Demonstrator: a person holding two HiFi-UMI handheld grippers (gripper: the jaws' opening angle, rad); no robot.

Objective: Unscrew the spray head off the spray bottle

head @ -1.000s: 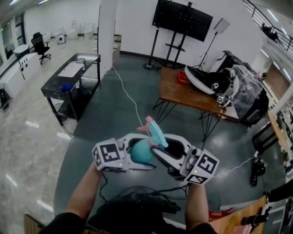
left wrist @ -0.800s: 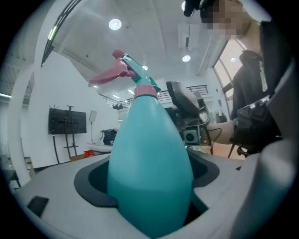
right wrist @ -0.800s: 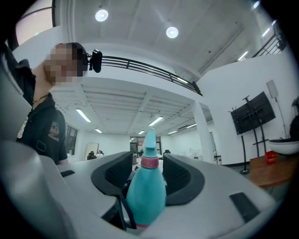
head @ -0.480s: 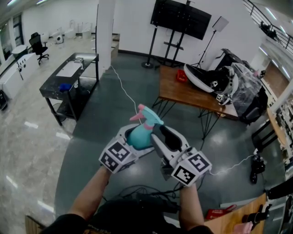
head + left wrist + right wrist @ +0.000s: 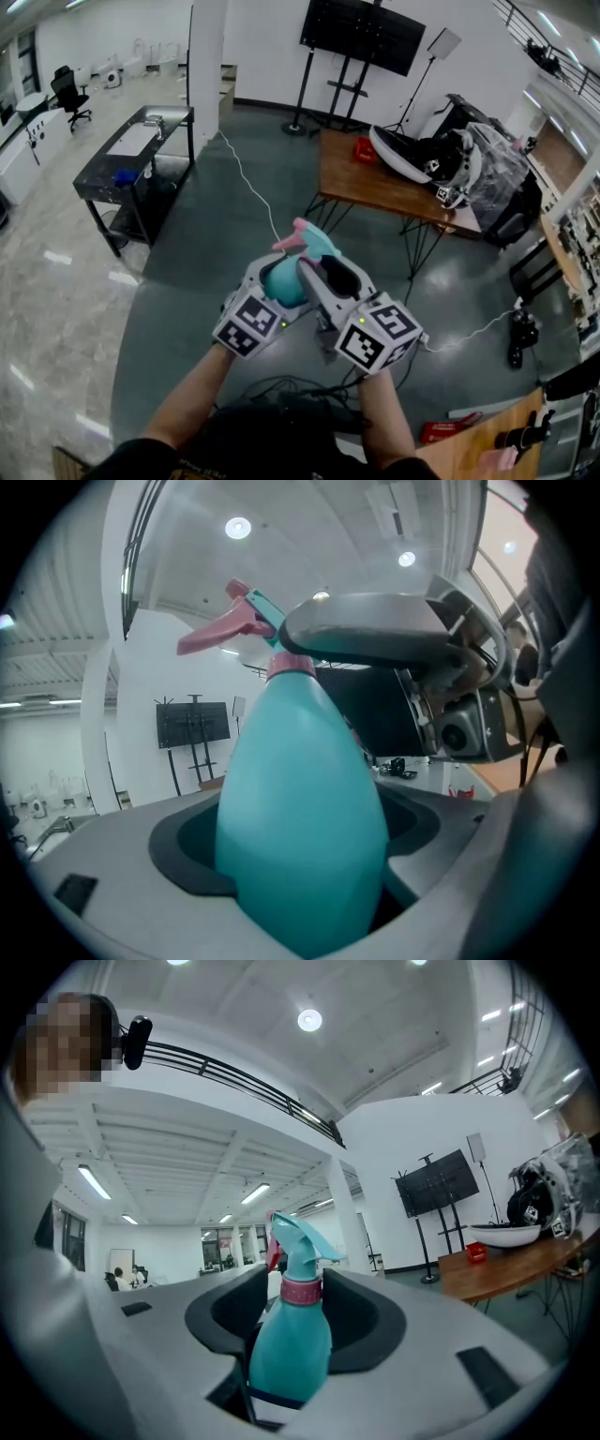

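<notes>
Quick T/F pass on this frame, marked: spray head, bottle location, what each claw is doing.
1. The spray head is on the spray bottle. True.
2. The left claw grips the bottle's body. True.
3. The bottle stands on the wooden table. False: it is held in the air above the floor, and the table stands farther off.
4. The right claw is clamped shut on the spray head. False: its jaws have just been opening and stand apart, with the bottle's pink collar between them.

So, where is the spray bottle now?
Mid-frame in the head view, the spray bottle is gripped by the left gripper, its neck between the right gripper's just-opened jaws.
</notes>
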